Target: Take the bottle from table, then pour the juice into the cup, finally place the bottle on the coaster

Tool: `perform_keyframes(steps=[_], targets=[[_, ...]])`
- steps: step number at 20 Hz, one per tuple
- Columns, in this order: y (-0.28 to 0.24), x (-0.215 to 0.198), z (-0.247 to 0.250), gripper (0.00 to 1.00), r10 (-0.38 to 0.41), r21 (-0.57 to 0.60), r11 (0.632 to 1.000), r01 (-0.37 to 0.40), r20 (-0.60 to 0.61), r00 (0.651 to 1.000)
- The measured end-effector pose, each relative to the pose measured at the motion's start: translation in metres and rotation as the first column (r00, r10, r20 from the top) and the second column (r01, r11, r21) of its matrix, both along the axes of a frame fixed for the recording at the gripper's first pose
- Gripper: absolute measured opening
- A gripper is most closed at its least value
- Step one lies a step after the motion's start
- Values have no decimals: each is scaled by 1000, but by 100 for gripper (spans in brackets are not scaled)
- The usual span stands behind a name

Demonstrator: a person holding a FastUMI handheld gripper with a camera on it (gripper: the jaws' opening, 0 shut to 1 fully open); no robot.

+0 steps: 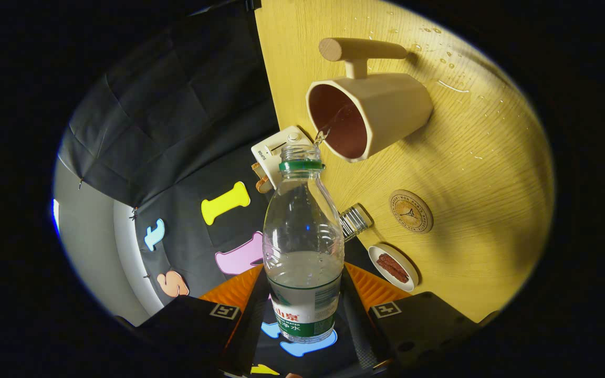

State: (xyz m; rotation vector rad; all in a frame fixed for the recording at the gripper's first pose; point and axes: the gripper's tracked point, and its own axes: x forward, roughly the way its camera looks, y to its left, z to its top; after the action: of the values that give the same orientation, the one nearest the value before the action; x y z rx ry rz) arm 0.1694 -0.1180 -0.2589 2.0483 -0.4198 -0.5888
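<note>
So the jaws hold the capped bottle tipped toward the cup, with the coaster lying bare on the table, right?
Not quite: the bottle is uncapped, its open mouth streaming liquid into the cup, as the gripper view shows. The rest holds: jaws clamped on it, coaster bare on the table.

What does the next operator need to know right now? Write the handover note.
Gripper: shut on the bottle, fingers clamping its lower body.
Bottle: cap off, tipped so its mouth is at the cup's rim; a thin stream runs into the cup. About half the liquid remains.
Cup: on the table, beyond the fingers.
Coaster: bare, on the table between the cup and a small dish.
Done: pick-up. Under way: pouring.
Left: finish the pour, stand the bottle on the coaster.
</note>
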Motion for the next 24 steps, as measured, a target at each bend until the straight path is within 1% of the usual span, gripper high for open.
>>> perform_keyframes(steps=[8, 15, 19, 24], targets=[[-11, 5, 14, 75, -65, 90, 994, 61, 54, 996], [-9, -3, 38, 75, -131, 145, 983, 115, 105, 986], [-10, -2, 48, 75, -153, 159, 978, 133, 120, 981], [-9, -5, 52, 75, -169, 142, 978, 151, 124, 978]])
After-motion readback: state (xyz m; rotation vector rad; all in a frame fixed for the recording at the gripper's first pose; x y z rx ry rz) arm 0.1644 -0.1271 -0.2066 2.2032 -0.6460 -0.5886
